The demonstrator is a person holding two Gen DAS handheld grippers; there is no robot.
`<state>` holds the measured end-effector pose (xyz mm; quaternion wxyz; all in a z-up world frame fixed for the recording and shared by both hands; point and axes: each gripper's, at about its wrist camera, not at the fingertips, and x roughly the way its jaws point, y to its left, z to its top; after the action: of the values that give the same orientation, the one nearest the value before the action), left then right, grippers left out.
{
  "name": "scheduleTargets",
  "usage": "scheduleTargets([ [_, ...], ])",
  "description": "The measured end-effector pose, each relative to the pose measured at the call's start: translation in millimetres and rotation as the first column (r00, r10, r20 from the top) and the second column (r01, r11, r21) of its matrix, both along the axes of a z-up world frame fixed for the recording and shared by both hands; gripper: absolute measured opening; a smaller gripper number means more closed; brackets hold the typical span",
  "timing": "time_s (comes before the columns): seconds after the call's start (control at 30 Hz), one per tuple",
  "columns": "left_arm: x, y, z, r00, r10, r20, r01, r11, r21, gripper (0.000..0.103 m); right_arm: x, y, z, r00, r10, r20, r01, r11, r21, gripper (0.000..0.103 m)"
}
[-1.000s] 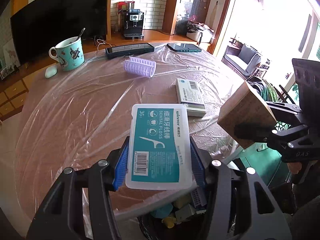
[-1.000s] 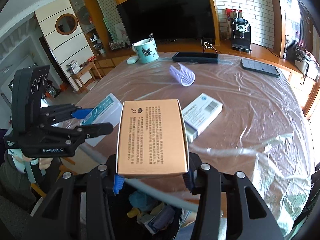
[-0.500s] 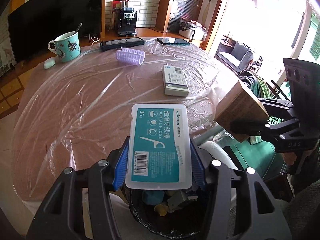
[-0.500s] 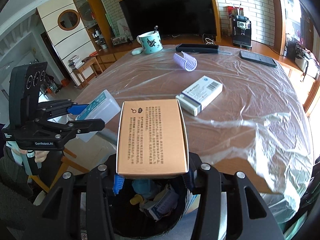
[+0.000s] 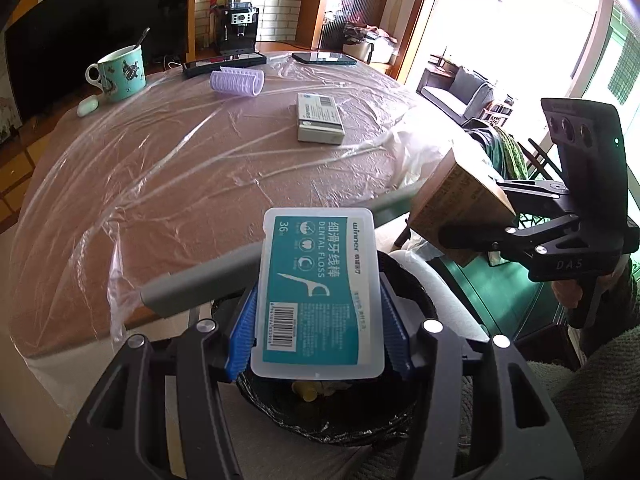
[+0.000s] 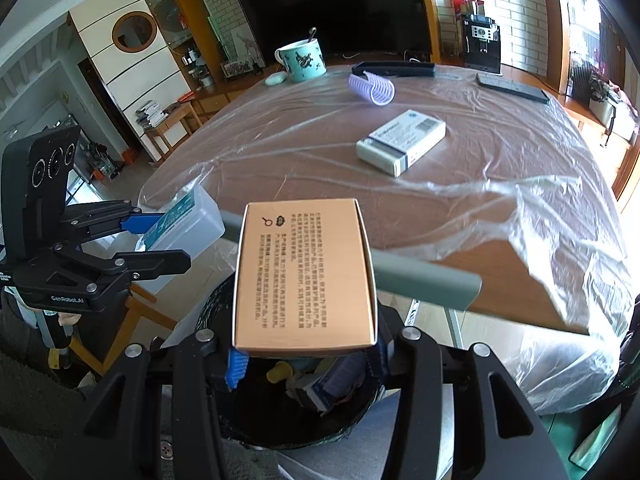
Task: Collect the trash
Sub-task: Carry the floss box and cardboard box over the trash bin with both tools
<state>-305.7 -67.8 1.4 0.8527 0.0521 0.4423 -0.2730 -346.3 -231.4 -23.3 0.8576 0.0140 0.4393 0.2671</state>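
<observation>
Clamped in the left hand-held gripper (image 5: 318, 320) and the right hand-held gripper (image 6: 304, 344), dental floss case (image 5: 318, 292) and tan box (image 6: 305, 276) above the trash bin (image 6: 352, 420), liable to collide, missing its rim.

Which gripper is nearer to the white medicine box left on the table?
Right, though only slightly. The right gripper sits off the table edge nearer the white medicine box. The left gripper hovers beside it, farther to the left.
</observation>
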Motion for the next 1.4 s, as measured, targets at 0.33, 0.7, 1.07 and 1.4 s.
scheduleTargets([
  [0.33,-15,-7,-16,0.999,-0.03,-0.032,0.031,0.999,0.036,0.055,-13,8,-25,0.998,0.026,-0.049,-0.028,0.998,-0.05,0.047],
  [0.7,-15,-14,-46,0.996,-0.033,-0.078,0.04,0.995,0.092,0.055,-14,19,-51,0.995,0.044,-0.092,-0.053,0.993,-0.102,0.047],
  [1.07,-6,-17,-72,0.992,-0.024,-0.122,0.04,0.991,0.13,0.055,-9,25,-75,0.991,0.045,-0.13,-0.063,0.988,-0.139,0.047],
  [1.4,2,-18,-99,0.988,-0.01,-0.155,0.035,0.986,0.164,0.055,0,27,-97,0.988,0.034,-0.153,-0.06,0.984,-0.165,0.047],
])
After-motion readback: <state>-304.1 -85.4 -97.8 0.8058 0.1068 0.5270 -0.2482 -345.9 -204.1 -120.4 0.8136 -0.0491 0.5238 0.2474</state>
